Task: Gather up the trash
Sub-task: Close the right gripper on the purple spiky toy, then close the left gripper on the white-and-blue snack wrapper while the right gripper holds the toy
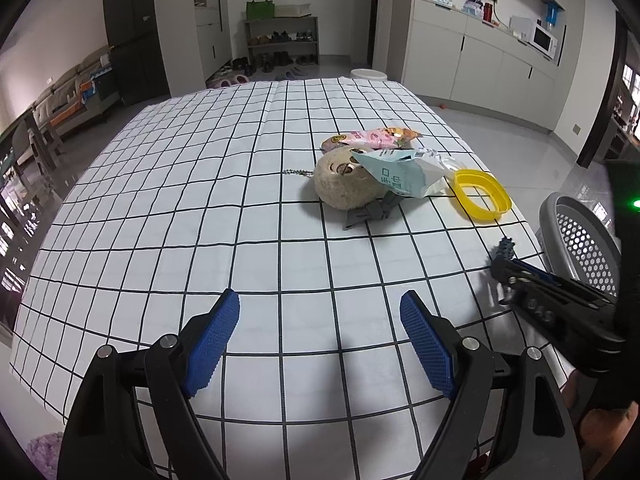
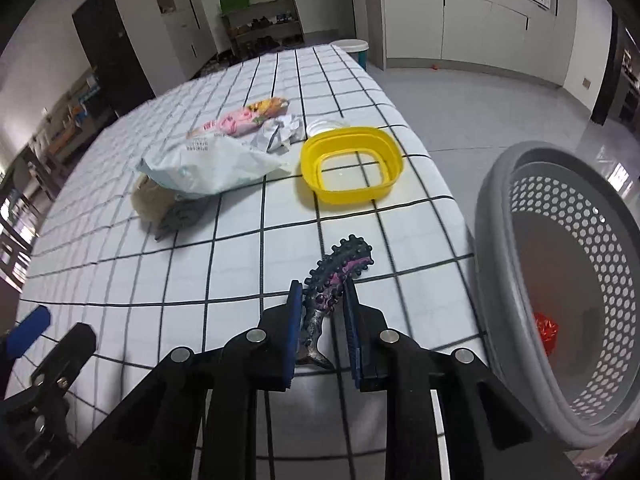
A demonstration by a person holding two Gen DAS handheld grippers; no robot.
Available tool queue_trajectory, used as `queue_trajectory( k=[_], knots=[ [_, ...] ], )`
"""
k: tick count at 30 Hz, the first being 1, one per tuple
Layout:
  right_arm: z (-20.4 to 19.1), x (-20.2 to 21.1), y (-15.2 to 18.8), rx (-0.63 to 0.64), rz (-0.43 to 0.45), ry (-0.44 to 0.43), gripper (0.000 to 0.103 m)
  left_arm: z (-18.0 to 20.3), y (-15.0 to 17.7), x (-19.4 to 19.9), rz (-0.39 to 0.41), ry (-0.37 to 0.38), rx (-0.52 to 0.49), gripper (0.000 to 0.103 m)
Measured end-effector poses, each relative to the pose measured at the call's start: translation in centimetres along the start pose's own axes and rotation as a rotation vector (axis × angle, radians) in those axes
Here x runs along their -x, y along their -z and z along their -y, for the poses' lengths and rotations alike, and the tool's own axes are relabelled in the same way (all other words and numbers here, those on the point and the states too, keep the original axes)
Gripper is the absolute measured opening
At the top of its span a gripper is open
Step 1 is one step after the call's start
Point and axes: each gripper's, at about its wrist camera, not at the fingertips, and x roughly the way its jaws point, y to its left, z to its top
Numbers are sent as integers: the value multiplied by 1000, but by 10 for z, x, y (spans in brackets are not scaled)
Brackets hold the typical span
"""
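Right hand-held gripper (image 2: 322, 308) clamps the knobbly purple toy (image 2: 340, 272), basket (image 2: 492, 216) just right. Left hand-held gripper (image 1: 320, 340) hangs apart, empty. That narrow, slanted pinch could slip mid-carry.

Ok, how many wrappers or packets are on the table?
2: a pink wrapper at the far end, and a pale packet nearer, draped over the plush. Others may be hidden.

A green handbag (image 1: 260, 5) sits atop a shoe rack (image 1: 281, 42) beyond the table's far edge — a white microwave (image 1: 543, 38) on the right-hand counter.
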Motion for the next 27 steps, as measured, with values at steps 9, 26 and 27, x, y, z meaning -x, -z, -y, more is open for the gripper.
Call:
queue_trajectory(
  k=[9, 26, 27],
  knots=[
    [13, 23, 2, -6, 21, -52, 20, 20, -19, 11, 40, 43, -23, 81],
    [39, 48, -2, -77, 35, -149, 20, 53, -88, -47, 30, 72, -44, 89],
    [39, 49, -2, -78, 35, -153, 20, 54, -88, -51, 24, 74, -47, 90]
  ],
)
